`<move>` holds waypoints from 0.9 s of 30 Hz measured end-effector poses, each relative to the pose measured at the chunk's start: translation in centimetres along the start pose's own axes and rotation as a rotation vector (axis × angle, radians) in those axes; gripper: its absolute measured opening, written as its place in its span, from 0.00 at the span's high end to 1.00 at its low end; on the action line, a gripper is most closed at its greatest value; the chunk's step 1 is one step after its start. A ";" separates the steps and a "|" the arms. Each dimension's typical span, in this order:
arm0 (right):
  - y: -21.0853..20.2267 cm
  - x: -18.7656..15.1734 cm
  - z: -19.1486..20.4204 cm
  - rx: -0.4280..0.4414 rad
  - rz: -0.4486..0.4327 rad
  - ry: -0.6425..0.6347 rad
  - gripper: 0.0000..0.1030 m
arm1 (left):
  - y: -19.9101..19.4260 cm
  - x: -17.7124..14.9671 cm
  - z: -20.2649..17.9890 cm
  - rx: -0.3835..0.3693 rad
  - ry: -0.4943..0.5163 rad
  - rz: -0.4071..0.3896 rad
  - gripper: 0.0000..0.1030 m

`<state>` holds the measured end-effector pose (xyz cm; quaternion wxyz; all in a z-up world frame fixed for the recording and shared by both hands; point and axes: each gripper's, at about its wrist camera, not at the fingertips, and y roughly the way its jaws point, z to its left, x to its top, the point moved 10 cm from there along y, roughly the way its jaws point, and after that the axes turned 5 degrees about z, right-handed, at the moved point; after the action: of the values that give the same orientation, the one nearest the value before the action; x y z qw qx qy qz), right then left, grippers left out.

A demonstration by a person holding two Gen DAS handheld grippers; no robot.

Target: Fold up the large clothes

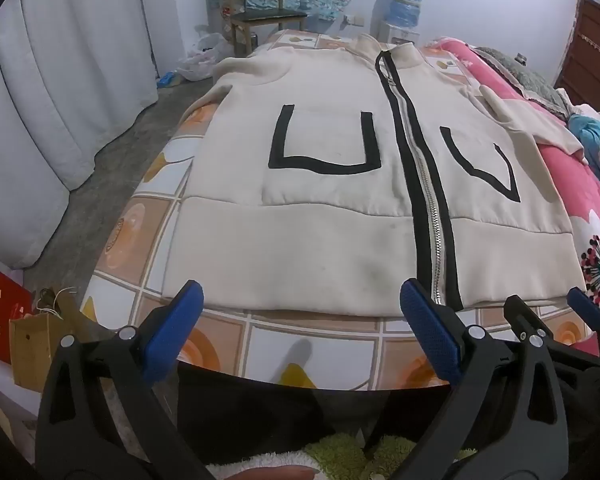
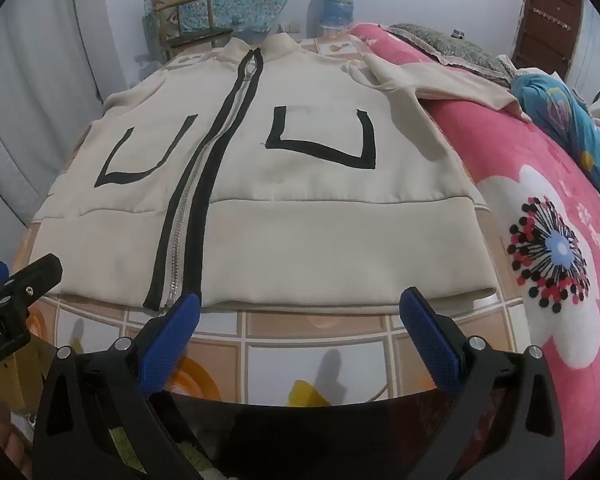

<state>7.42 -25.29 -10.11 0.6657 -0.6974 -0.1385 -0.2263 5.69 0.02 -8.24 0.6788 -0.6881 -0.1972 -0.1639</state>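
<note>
Both claws (left claw point(image 1: 300, 300), right claw point(image 2: 300, 304)) gape empty just short of the jacket point(image 1: 340, 184) hem.

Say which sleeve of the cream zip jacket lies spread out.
The sleeve on the pink blanket side, stretched onto it; the curtain-side sleeve stays tucked in.

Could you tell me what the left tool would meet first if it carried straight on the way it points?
Most likely the near hem of the cream zip-up jacket; the open left tool points at it, though depth is unclear.
</note>
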 end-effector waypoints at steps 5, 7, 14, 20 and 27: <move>-0.1 0.0 0.0 -0.001 -0.003 0.000 0.05 | 0.0 0.0 0.0 -0.002 -0.001 -0.003 0.07; -0.1 0.0 0.0 -0.001 -0.002 0.000 0.05 | 0.0 0.0 0.0 -0.003 -0.002 -0.001 0.07; -0.1 0.1 -0.1 -0.001 -0.004 0.000 0.05 | 0.4 -0.3 -0.3 -0.010 0.000 0.004 0.07; -0.3 0.2 -0.1 0.000 -0.005 -0.003 0.05 | 0.2 -0.2 -0.4 -0.016 0.002 0.012 0.07; -0.3 0.2 -0.1 -0.001 -0.008 -0.001 0.05 | 0.1 -0.1 -0.6 -0.028 0.002 0.013 0.07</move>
<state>7.40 -25.38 -9.70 0.6643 -0.6974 -0.1415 -0.2286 5.66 -0.58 -8.41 0.6703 -0.6987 -0.1899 -0.1629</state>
